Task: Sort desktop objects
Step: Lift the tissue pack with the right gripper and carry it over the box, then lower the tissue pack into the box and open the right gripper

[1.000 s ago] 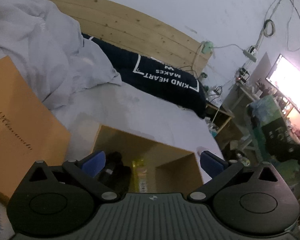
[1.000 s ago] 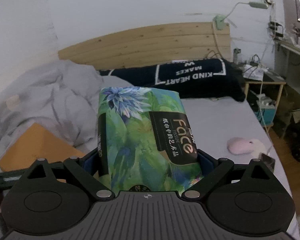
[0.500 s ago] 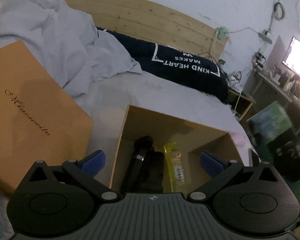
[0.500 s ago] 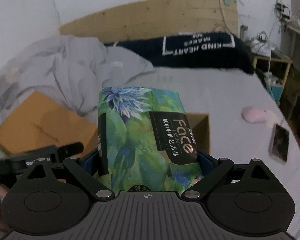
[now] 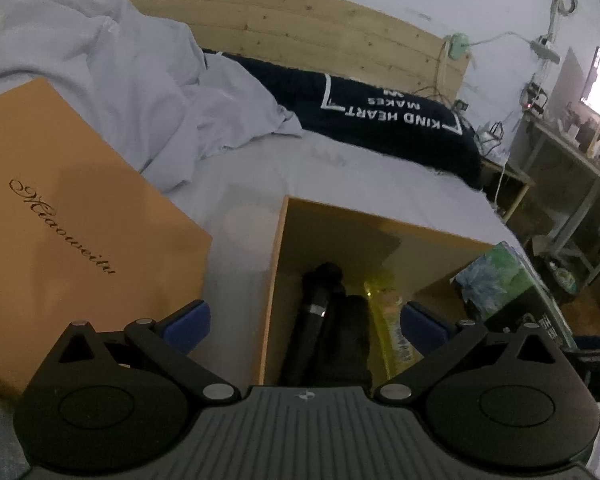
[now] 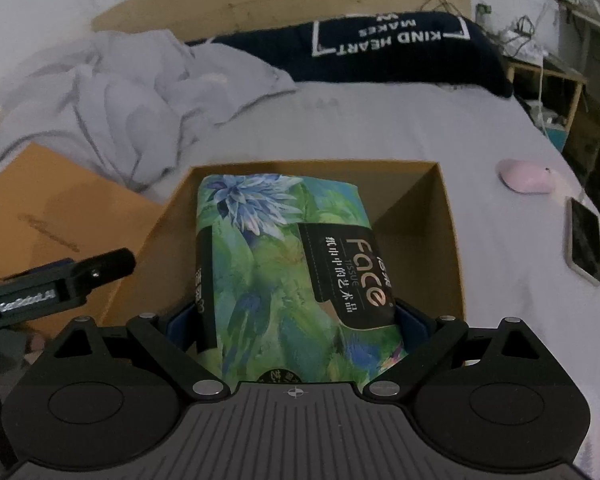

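Note:
An open cardboard box (image 5: 284, 240) (image 6: 448, 216) lies on the bed. Inside it I see a black cylindrical object (image 5: 320, 304) and a yellow packet (image 5: 396, 332). My right gripper (image 6: 296, 320) is shut on a green floral tissue pack (image 6: 284, 264) and holds it over the box opening; the same pack (image 5: 500, 280) shows at the box's right edge in the left wrist view. My left gripper (image 5: 306, 320) hangs open over the box's near left side, nothing between its blue pads (image 5: 188, 318). It appears as a black bar (image 6: 60, 276) in the right wrist view.
An orange flat box lid (image 5: 60, 216) (image 6: 48, 216) lies left of the box. A crumpled grey blanket (image 5: 120, 92) and dark pillow (image 5: 380, 120) lie behind. A pink mouse (image 6: 526, 176) and a phone (image 6: 584, 240) rest on the sheet at right. Desk and shelves (image 5: 572, 184) stand beyond the bed.
Both views have tilted down toward the box. The tissue pack in my right gripper has come from above the bed to over the box opening. My left gripper stayed open.

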